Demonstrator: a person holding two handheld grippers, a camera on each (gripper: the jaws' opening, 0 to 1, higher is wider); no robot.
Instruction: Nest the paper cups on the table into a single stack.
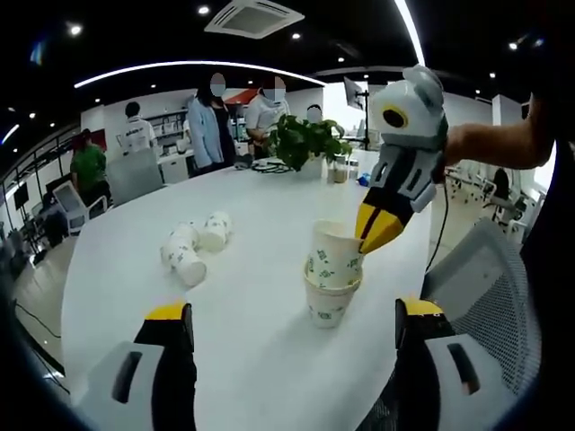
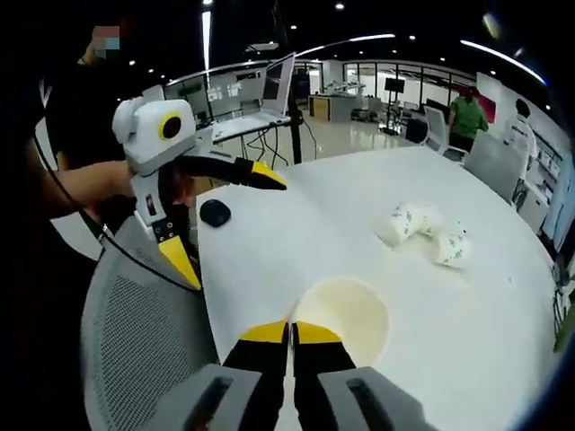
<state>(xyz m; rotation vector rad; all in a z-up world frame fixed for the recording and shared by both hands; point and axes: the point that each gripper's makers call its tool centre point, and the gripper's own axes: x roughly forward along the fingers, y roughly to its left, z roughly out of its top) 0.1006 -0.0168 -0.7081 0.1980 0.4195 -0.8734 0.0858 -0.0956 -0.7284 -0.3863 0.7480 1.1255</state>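
Two nested paper cups (image 1: 331, 280), white with a green print, stand upright on the white table (image 1: 260, 359). My right gripper (image 1: 373, 235) comes down from the right and is shut on the top cup's rim. In the right gripper view the jaws of my right gripper (image 2: 289, 334) pinch the near rim of that open cup (image 2: 352, 310). Several more cups (image 1: 193, 247) lie on their sides farther left, and they appear again as lying cups (image 2: 422, 226) in the right gripper view. My left gripper (image 1: 292, 312) is open with nothing in it, short of the stack; it shows again as the left gripper (image 2: 229, 220).
A grey mesh chair (image 1: 490, 287) stands at the table's edge beside the stack. A black mouse (image 2: 216, 213) lies near that edge. A potted plant (image 1: 305, 139) sits at the far end, with several people behind it. Bare tabletop lies between the stack and the lying cups.
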